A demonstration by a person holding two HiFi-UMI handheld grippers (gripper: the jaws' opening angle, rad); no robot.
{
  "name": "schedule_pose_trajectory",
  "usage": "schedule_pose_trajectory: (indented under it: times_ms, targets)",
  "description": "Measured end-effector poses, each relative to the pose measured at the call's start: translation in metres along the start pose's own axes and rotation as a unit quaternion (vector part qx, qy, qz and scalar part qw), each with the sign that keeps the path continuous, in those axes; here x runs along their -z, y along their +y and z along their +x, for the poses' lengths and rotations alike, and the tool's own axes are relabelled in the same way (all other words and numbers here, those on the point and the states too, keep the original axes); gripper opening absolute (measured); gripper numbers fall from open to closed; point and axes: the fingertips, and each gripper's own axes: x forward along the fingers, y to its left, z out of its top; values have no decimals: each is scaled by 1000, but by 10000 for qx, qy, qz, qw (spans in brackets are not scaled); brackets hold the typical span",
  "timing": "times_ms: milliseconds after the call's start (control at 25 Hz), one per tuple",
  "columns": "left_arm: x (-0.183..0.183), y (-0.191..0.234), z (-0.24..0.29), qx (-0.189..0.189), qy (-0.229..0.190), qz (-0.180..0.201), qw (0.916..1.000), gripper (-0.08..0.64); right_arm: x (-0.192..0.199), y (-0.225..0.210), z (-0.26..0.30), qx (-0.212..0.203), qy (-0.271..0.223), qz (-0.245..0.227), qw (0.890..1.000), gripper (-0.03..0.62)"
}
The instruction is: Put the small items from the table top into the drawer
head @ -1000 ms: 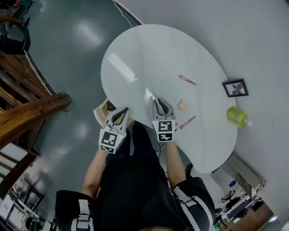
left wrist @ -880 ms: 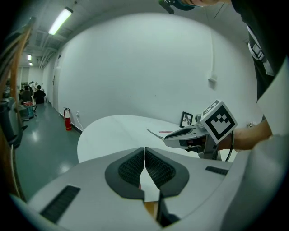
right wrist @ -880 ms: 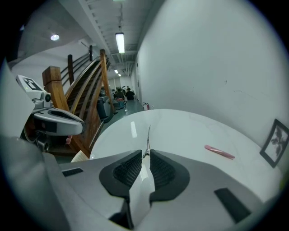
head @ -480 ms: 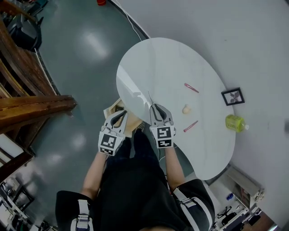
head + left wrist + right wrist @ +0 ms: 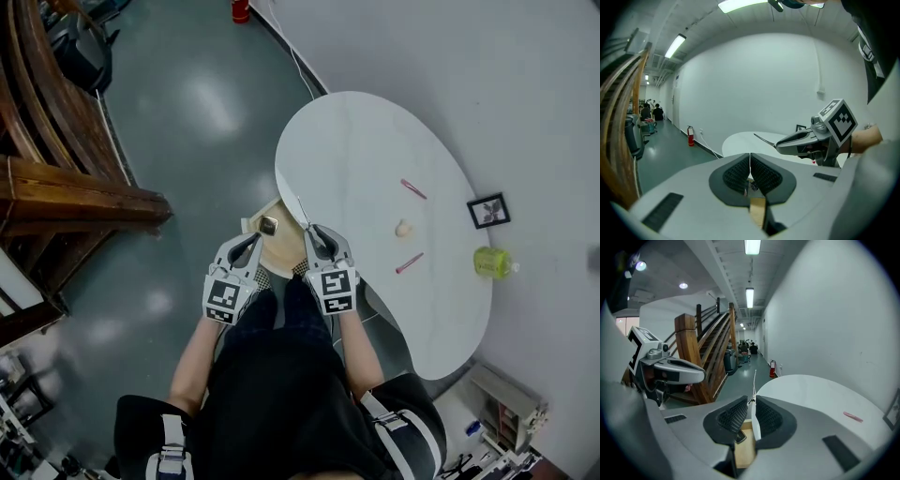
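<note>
My right gripper [image 5: 312,232] is shut on a long thin silvery hair clip [image 5: 294,205] whose tip points out past the jaws; in the right gripper view the clip [image 5: 753,392] stands upright between the pads. It hangs over the open wooden drawer [image 5: 281,248] at the table's near left edge, where a small dark item [image 5: 268,225] lies. My left gripper [image 5: 251,242] is beside it, shut and empty [image 5: 750,161]. On the white table [image 5: 356,159] lie two pink clips [image 5: 412,188] [image 5: 409,262] and a small cream item [image 5: 403,228].
A green bottle [image 5: 491,262] and a small framed picture [image 5: 490,210] stand at the table's right side by the wall. A wooden staircase [image 5: 66,187] rises at the left over a grey floor. The person's legs are just below the drawer.
Both grippers have drawn back from above the table top toward the person, and now hang over the open drawer. The silvery clip has stayed in the right gripper.
</note>
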Motion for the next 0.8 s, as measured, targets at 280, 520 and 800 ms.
schedule_pose_trajectory:
  times_ms: [280,520,800]
  targets:
    - [8,17,-53,-207,-180,-96,9996,20,-2,64,-5,-241,-16,-188,9995,74]
    - [21,28,-84,-326,-249,-174,9990,20,3,99,-2,-375,4,-295,9989,74]
    - [36,44,-86,-471,-199,-316,9982,20,22,102,20,-470,199,-346,9981,74]
